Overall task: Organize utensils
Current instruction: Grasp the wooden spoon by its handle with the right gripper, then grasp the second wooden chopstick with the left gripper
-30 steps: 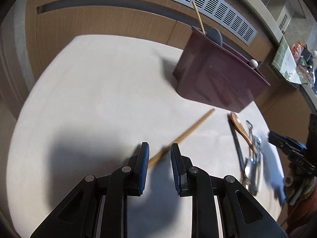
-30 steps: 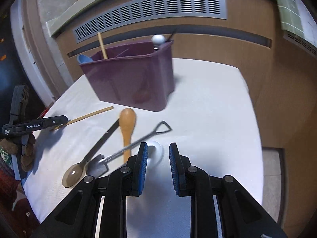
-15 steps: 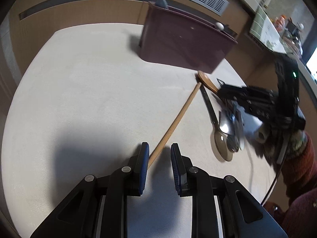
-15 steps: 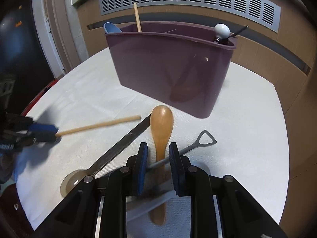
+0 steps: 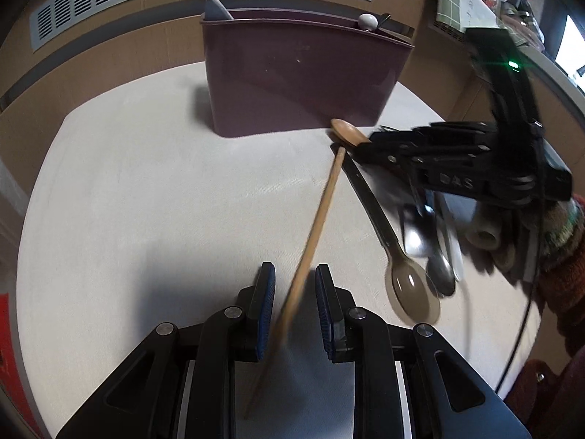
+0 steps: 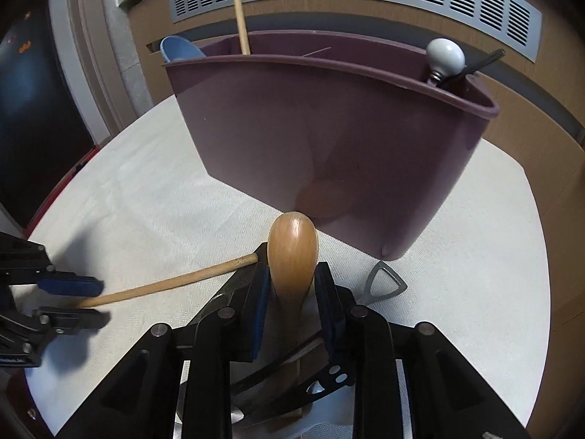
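A purple utensil holder stands on the round white table, also in the right wrist view. A wooden chopstick lies on the table and runs between the pads of my open left gripper. My right gripper is open around the neck of a wooden spoon, whose bowl points at the holder. From the left wrist view the right gripper sits over the utensil pile.
A brown spoon with a black handle, metal spoons and a shovel-handled utensil lie on the table at the right. The holder contains a chopstick, a blue spoon and a white knob.
Both grippers have moved forward. The chopstick now reaches deeper between my left pads. My right gripper has come down around the wooden spoon, closer to the holder.
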Demonstrator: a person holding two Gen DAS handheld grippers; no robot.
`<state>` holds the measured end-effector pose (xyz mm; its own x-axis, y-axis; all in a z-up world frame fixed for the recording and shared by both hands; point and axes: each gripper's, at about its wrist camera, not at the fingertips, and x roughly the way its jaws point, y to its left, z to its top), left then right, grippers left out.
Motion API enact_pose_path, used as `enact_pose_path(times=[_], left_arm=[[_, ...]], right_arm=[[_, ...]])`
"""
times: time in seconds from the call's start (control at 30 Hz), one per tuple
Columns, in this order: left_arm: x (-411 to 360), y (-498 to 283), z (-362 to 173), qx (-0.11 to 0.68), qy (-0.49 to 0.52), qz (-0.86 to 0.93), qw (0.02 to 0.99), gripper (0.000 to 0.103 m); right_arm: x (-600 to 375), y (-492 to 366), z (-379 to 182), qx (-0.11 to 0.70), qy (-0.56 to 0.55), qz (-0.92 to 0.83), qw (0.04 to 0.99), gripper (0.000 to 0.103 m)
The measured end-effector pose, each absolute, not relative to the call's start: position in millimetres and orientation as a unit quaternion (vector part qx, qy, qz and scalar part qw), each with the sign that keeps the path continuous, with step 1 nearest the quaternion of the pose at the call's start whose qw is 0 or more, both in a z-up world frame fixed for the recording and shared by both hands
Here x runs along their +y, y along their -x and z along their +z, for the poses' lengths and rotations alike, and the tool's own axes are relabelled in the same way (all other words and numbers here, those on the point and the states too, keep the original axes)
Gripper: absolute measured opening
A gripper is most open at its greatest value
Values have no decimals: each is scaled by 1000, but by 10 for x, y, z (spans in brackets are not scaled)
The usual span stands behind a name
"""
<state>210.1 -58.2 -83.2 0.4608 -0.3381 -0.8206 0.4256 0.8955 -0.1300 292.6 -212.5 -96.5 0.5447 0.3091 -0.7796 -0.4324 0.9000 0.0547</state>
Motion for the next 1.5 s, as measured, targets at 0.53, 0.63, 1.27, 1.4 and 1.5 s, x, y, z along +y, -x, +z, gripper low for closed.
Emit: enact_pose_path(times=[0.53,0.63,1.27,1.4,1.5], left_arm=[[-756,-2595,-809,481,-36,-213,850,23],[-908,-2682,-817,480,-69,-233,843,23],[-751,-2967,-746,504,-8,-205,839,6],[-521,-2684,-648,497,22,-195,845,6],[-298,-2515,-517,480,54,-198,853,6]], right_arm=[[-2746,-2275,-706,369,8,152,917,23],[-2742,-2267,-725,367,1,152,918,23],[-2887,-1806,-490,319,-6,127,939,23],[-2901,-1701,-404,304,-10,131,943,23],[-2909,-1658,-375,299,-10,133,945,23]])
